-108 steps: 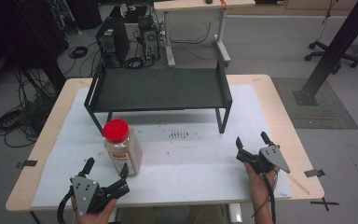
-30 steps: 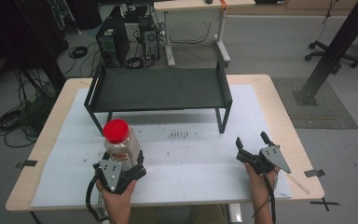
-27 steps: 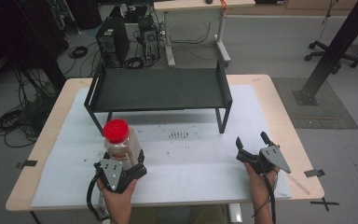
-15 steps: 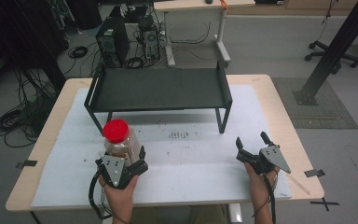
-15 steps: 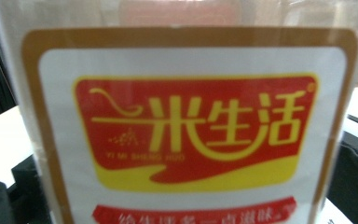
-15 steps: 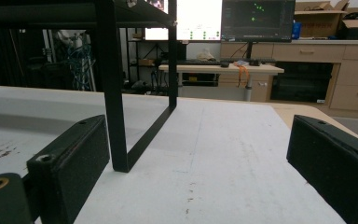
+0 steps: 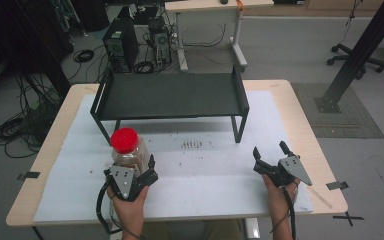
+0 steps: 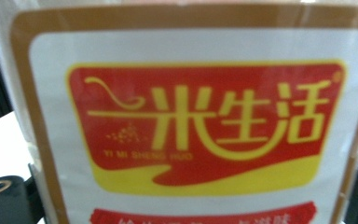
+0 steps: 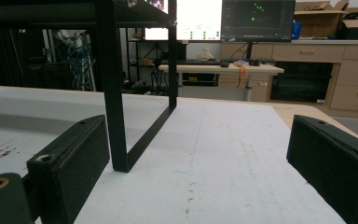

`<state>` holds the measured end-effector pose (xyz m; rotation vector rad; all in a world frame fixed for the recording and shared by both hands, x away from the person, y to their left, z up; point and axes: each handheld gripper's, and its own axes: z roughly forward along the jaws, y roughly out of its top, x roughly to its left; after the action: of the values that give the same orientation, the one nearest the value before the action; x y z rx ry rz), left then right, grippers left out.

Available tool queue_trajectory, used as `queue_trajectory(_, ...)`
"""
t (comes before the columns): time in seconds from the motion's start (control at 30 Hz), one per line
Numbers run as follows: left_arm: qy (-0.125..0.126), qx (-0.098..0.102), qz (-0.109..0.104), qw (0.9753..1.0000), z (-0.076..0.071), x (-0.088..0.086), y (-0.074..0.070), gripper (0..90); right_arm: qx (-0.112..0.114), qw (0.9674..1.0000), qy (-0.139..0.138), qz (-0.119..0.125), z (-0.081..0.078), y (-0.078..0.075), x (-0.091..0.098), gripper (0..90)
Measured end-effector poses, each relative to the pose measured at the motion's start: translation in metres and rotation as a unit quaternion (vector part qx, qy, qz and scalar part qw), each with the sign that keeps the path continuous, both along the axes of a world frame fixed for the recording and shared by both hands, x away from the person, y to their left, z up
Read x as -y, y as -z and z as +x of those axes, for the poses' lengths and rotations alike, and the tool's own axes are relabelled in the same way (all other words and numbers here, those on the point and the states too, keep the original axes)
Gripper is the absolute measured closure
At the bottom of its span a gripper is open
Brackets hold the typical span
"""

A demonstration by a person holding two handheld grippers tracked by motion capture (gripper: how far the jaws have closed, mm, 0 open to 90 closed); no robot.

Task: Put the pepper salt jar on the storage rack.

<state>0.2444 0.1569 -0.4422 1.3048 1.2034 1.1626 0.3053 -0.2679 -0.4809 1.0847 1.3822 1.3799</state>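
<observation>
A clear jar (image 7: 126, 156) with a red lid stands upright on the white mat (image 7: 205, 175), left of centre. My left gripper (image 7: 130, 169) reaches around its lower half from the near side. Its jaws have just been closing with the jar between them, and they now rest against the jar's sides. In the left gripper view the jar's red and yellow label (image 8: 200, 130) sits very close, with a jaw at each lower corner. My right gripper (image 7: 269, 150) rests near the mat's front right, open (image 9: 198, 135) and with nothing in it.
A low black rack (image 7: 170, 95) stands across the back of the table, behind the jar. One of its front legs (image 9: 114, 93) rises ahead and left of the right gripper. Bare mat lies between the two hands. Desks, computers and cables stand beyond the table.
The left gripper, earlier off to the jar's near left, came in around the jar, and its jaws have narrowed onto it. The jar and the right hand have stayed put.
</observation>
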Motion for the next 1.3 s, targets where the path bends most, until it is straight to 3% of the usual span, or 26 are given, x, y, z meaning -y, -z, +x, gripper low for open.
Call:
queue_trajectory(0.53, -0.017, 0.007, -0.003, 0.9998, -0.0011, -0.0028, 0.0036, 21.3, 0.0, 1.0, 0.0, 0.0, 0.0, 0.0, 0.0, 6.0)
queue_trajectory(0.8, -0.017, 0.01, -0.008, 0.9998, -0.0015, -0.0032, 0.0047, 22.5, 0.0, 1.0, 0.0, 0.0, 0.0, 0.0, 0.0, 6.0)
queue_trajectory(1.3, -0.013, -0.012, -0.017, 0.9997, -0.0014, -0.0043, -0.0005, 23.9, 0.002, 1.0, -0.001, 0.001, -0.0002, 0.0001, 0.0001, 6.0)
